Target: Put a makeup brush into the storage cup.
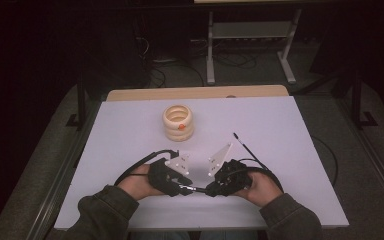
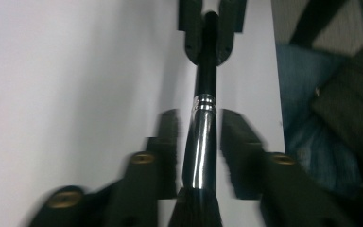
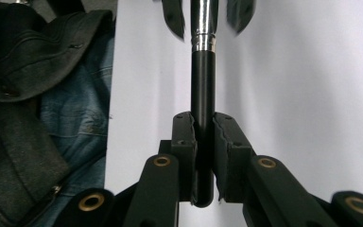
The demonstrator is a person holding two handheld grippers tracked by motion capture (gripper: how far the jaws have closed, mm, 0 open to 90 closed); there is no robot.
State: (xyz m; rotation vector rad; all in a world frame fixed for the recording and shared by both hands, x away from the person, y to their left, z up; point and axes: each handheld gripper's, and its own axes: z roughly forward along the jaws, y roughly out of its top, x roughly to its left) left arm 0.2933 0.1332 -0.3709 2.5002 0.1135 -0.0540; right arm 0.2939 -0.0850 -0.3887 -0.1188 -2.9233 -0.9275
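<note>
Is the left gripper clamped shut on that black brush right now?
No, in the left gripper view the left gripper stands open, with a gap on each side of the brush handle between its jaws.

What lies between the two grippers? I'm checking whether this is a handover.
A brush spans the gap: the right gripper clamps its black handle, and the left gripper stands open around its silver ferrule, as both gripper views show.
</note>
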